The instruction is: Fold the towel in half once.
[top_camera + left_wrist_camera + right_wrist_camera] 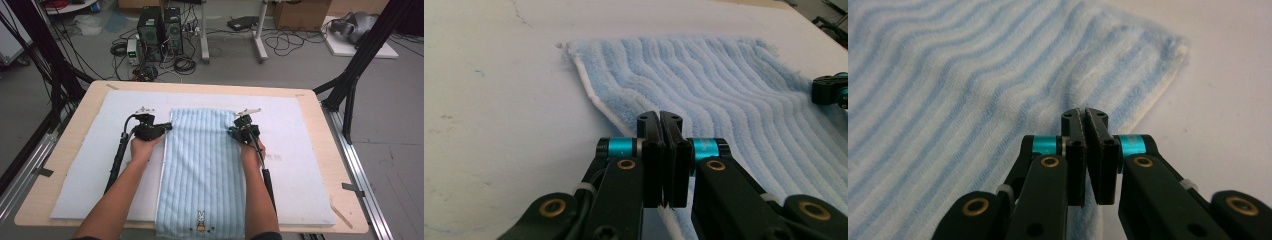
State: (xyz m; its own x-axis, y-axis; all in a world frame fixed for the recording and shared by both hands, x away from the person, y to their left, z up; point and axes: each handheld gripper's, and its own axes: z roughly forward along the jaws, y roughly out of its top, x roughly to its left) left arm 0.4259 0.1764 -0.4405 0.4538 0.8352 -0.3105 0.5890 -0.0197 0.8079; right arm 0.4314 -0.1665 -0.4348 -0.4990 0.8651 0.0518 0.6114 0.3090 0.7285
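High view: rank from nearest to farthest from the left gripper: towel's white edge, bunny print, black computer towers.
From the left gripper:
1. towel's white edge, right at its jaws.
2. bunny print, near table edge, on the towel's overhang.
3. black computer towers, floor beyond the far side.

A white mat (300, 150) is covering the table (90, 95), while computers (160, 32), cables (290, 42) and boxes (300, 12) are sitting on the floor (50, 100).
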